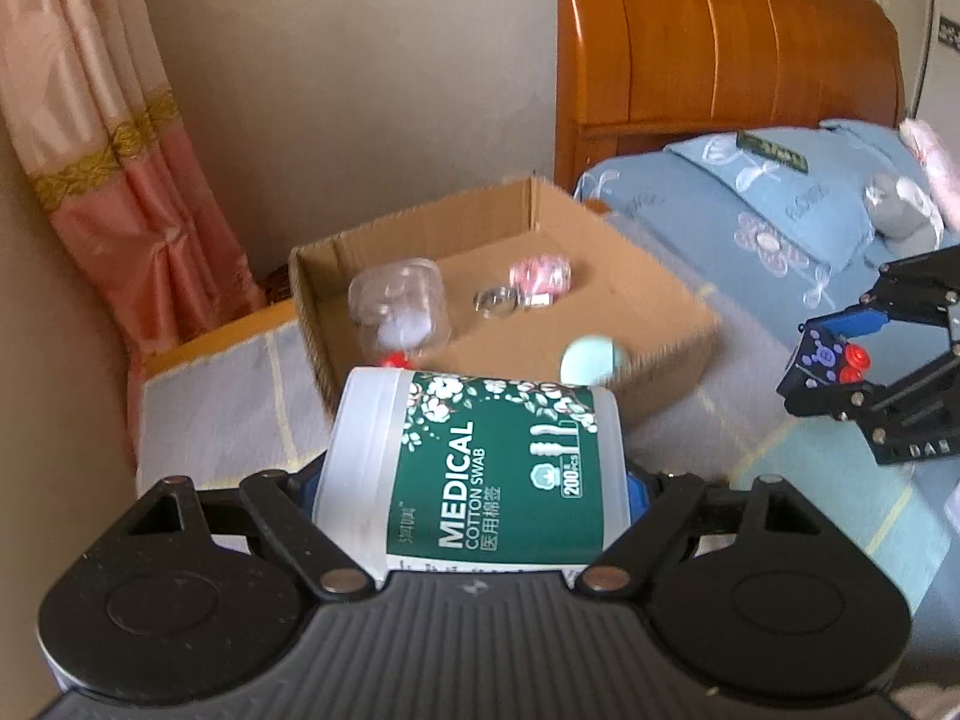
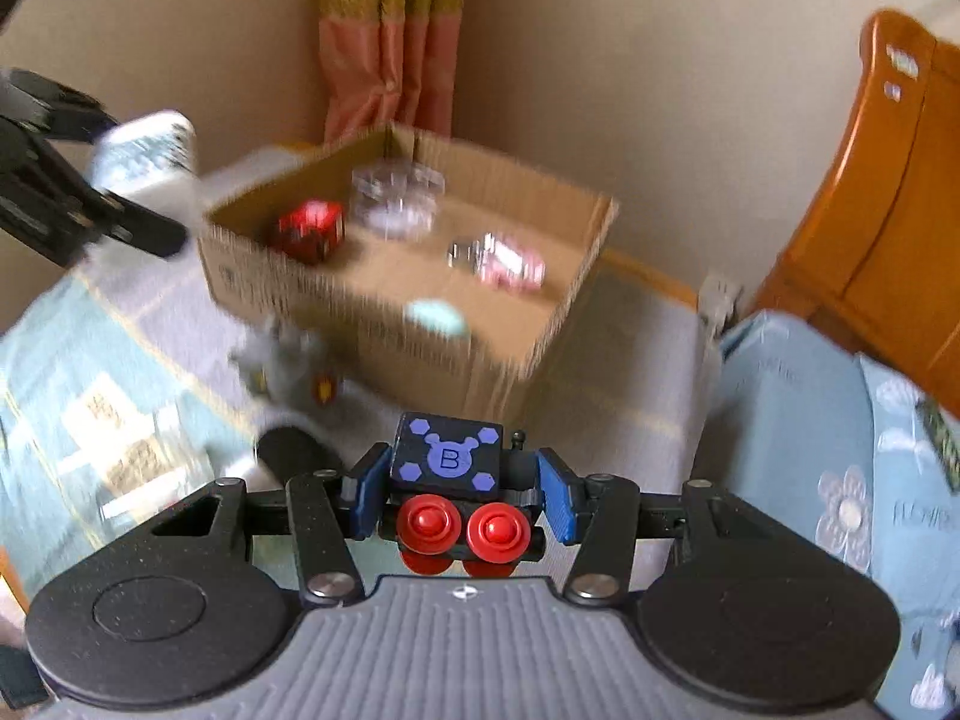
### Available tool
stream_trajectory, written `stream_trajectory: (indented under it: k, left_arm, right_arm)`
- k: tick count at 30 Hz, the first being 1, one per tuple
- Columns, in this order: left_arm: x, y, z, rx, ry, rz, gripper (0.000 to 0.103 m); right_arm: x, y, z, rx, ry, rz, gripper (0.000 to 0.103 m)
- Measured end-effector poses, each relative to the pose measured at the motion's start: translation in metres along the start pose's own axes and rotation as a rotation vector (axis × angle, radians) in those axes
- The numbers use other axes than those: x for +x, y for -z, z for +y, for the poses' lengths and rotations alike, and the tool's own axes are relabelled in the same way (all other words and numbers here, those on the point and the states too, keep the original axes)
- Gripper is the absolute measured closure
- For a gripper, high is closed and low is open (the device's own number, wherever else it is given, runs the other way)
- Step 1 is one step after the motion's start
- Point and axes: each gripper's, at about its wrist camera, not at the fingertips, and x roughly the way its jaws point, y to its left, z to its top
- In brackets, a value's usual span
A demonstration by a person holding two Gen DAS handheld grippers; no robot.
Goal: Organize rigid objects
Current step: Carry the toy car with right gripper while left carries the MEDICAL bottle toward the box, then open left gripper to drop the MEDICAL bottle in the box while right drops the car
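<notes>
**Two loads near one box**

Left gripper (image 1: pixel 471 480) clamps the swab tub (image 1: pixel 474 468); right gripper (image 2: pixel 459 495) clamps the toy train (image 2: pixel 459 492), both short of the box (image 2: pixel 576 276). They could collide over it. A jar (image 2: pixel 396 198), red cube (image 2: pixel 309 231) and teal ball (image 2: pixel 435 315) crowd the floor.

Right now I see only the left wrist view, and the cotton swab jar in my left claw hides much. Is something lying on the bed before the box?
Observer: Yes, a grey toy with a red wheel lies on the bed, before the cardboard box.
Operator: What is the red thing inside, behind my jar?
Observer: A shiny red cube, beside the clear container.
Operator: Does the right claw grip its toy?
Observer: Yes, the right claw is shut on a black toy train marked B.
</notes>
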Motion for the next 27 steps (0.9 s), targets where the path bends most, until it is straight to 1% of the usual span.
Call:
stream_trajectory:
  k: [4, 7, 9, 10, 12, 13, 14, 17, 20, 27]
  left_arm:
    - [0.02, -0.023, 0.002, -0.044, -0.003, 0.002, 0.019]
    - [0.036, -0.036, 0.001, -0.074, 0.01, 0.01, 0.019]
    - [0.046, -0.039, 0.0, -0.089, 0.017, 0.02, 0.019]
    - [0.051, -0.039, 0.0, -0.104, 0.006, 0.014, 0.019]
    - [0.055, -0.039, 0.001, -0.129, -0.022, -0.023, 0.017]
    - [0.057, -0.038, 0.001, -0.14, -0.031, -0.034, 0.012]
    - [0.058, -0.038, 0.003, -0.158, -0.04, -0.043, 0.01]
    - [0.056, -0.037, 0.009, -0.192, -0.038, -0.055, 0.01]
    - [0.047, -0.032, 0.01, -0.168, -0.049, -0.057, 0.01]
    - [0.023, -0.01, 0.003, -0.067, -0.083, -0.057, 0.009]
  right_arm:
    - [-0.005, -0.031, -0.007, 0.0, 0.007, -0.041, 0.046]
    - [-0.005, -0.048, -0.01, 0.0, 0.007, -0.062, 0.046]
    - [-0.004, -0.057, -0.011, -0.001, 0.007, -0.069, 0.046]
    - [-0.003, -0.059, -0.011, -0.001, 0.006, -0.07, 0.046]
    - [0.0, -0.063, -0.012, 0.003, 0.003, -0.069, 0.046]
    - [0.002, -0.065, -0.013, 0.008, 0.001, -0.068, 0.046]
    - [0.005, -0.067, -0.014, 0.014, 0.0, -0.065, 0.046]
    - [0.011, -0.071, -0.015, 0.028, -0.002, -0.058, 0.047]
    - [0.018, -0.073, -0.015, 0.032, -0.009, -0.048, 0.047]
    - [0.043, -0.088, -0.012, 0.041, -0.026, -0.025, 0.047]
